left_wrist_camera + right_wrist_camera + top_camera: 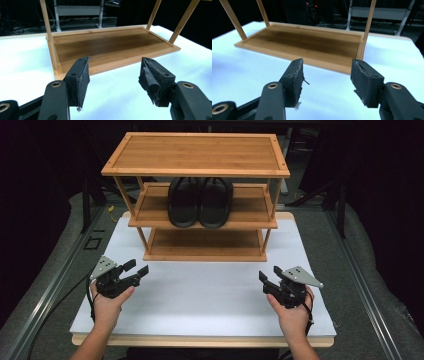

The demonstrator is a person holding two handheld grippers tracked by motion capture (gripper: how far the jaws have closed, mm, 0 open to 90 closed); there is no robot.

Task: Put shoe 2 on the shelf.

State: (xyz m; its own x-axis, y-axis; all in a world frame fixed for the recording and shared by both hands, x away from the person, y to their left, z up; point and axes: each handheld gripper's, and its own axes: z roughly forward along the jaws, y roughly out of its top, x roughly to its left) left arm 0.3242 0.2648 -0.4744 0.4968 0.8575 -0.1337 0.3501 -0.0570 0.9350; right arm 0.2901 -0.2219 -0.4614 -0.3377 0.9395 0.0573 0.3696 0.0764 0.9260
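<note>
Our two hands come up from the bottom of the high view, and each one holds a black tool. We hold the left tool [136,270] over the white table [210,295], with its jaws wide apart and nothing between them. We hold the right tool [268,276] the same way on the other side, jaws wide apart and empty too. Both tools are low above the table and well apart from each other.

From the left gripper view we look past the left tool [113,75] at the bottom board of a wooden shelf rack [110,47]. From the right gripper view we look past the right tool [327,76] at the same wooden shelf rack [307,45] from the other end. That bottom board is bare.

We see the whole rack [200,155] at the far side of the table in the high view. It has three boards, one above the other, on thin wooden legs. On the middle board sits a pair of black sandals [200,202], side by side and touching. Their ends stick out a little over the front edge of that board. Around the table, the floor [55,285] is grey.
</note>
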